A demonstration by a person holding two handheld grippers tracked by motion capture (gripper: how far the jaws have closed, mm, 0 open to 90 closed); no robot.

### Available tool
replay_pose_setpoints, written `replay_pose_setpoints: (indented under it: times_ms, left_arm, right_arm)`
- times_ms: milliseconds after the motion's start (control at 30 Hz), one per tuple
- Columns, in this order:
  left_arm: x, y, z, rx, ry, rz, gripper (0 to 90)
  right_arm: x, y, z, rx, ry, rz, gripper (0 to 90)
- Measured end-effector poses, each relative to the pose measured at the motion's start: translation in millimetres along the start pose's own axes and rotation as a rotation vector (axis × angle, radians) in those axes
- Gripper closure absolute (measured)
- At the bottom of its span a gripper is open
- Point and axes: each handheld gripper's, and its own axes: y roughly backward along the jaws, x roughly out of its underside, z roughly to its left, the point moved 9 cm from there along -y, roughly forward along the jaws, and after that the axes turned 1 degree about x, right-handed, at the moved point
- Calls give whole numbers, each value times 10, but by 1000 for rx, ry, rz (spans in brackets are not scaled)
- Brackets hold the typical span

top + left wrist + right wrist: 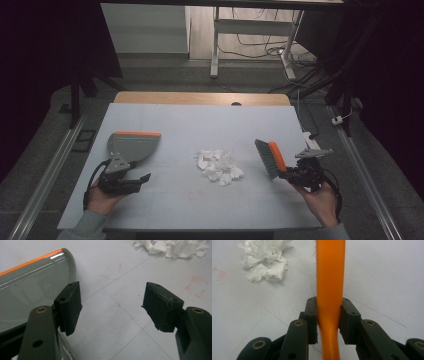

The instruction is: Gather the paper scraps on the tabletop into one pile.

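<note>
Tissue scraps lie mid-table between my grippers. Right gripper, clamped on the brush, sits nearer them; left gripper gapes, empty, beside the dustpan.

Black grippers, brass-ringed screw holes, grey-green sleeves

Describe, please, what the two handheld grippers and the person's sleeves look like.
Both the left gripper and the right gripper are black, each with two blocky jaws on arms pinned by brass-coloured rivets. A grey three-cornered plate tops each, and a black cable loops from each. The sleeves are pale grey-green.
</note>
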Motion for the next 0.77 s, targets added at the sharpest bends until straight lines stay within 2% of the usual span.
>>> replay_pose_setpoints:
  times_ms: [267,767]
  left_arm:
    - [-5,-7,-6,4,-1,4,319]
    - [-1,-9,0,6,2,5,314]
  right_arm:
    - [-18,12,46,-9,38,-32,707]
    - [-23,8,64,-12,60,-45,707]
